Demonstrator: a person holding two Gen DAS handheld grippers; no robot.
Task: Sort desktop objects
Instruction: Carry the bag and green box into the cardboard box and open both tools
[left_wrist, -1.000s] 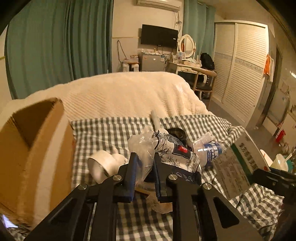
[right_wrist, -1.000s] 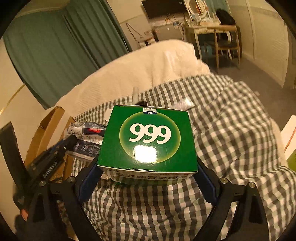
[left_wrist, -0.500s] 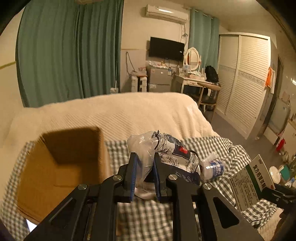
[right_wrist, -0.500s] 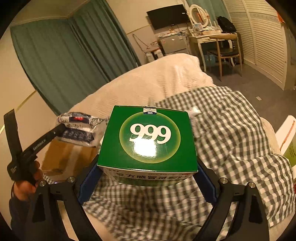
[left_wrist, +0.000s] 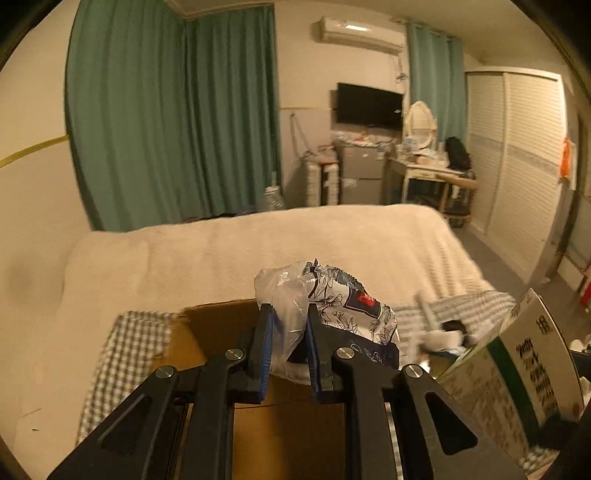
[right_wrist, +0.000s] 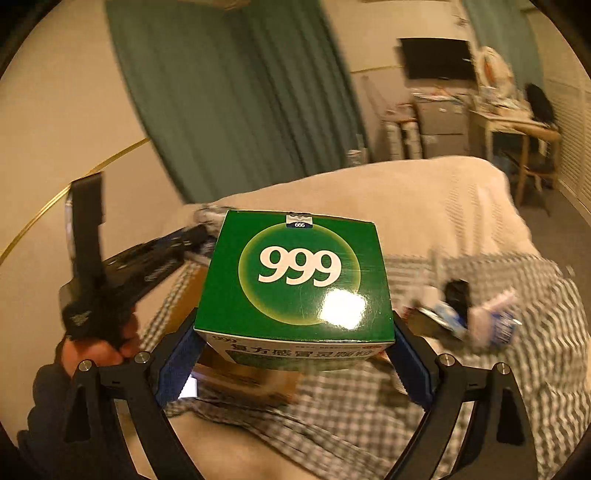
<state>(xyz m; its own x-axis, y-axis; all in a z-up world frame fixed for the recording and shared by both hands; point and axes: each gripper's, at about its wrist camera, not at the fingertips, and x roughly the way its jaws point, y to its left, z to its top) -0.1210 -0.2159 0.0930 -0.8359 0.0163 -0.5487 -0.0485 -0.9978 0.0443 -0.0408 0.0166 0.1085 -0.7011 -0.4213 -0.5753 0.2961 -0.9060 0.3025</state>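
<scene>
Both grippers have risen and swung left since the earlier frames, so a cardboard box (left_wrist: 229, 354) now sits directly beneath the left gripper (left_wrist: 288, 343), which is clamped on a crumpled plastic bag (left_wrist: 325, 310) with a dark printed pattern. Just to its right, the right gripper (right_wrist: 295, 354) squeezes a green "999" medicine box (right_wrist: 295, 273) by its sides. Ahead and right of both lies a checked cloth (right_wrist: 498, 387) on the bed, with small blurred items on it

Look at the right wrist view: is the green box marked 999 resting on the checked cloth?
No. The green box is clamped between the right gripper pads, lifted above the checked cloth.
</scene>
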